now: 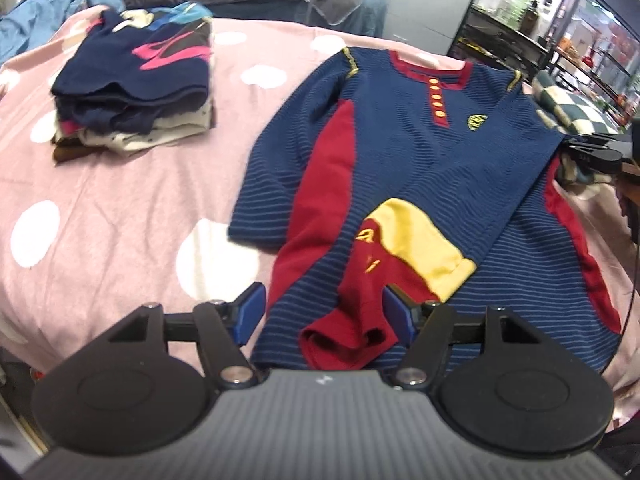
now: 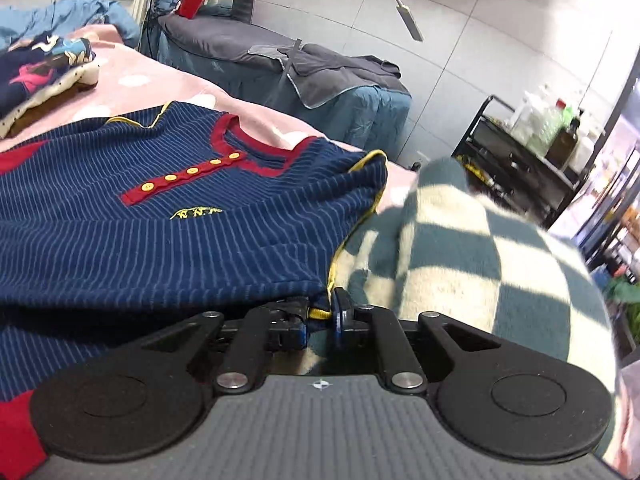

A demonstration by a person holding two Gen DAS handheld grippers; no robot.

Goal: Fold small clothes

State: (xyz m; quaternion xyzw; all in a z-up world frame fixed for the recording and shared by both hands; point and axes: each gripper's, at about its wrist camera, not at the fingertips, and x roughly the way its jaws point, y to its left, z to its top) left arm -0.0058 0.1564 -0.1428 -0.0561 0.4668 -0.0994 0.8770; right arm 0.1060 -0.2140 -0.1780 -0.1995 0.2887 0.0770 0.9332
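Presently, findings as observed from beside the bed:

Surface: a bed under a pink cover with white dots carried all the clothing.

Garment: a navy striped top lay face up and spread across the right half of the cover, its red neckline toward the far edge and its hem toward the near edge. It bore a red button placket with yellow buttons, a yellow chest emblem, and red side panels.

Sleeve: one sleeve was folded in across the body, its yellow and red cuff lying on the lower front.

Left hand-held gripper: jaws stood wide apart, with the red cuff end lying between the blue pads. Nothing was clamped.

Right hand-held gripper: jaws were drawn narrow and pinched the yellow-piped edge of the top's shoulder side, the fabric bunching at the pads.

Checked cloth: a green and cream checked cloth lay just beside the right gripper, against the garment's right edge.

Finished work: a stack of folded clothes sat on the far left of the cover, well apart from the top.

Surroundings: a second bed with grey bedding stood behind, and a black trolley with bottles stood to the right.
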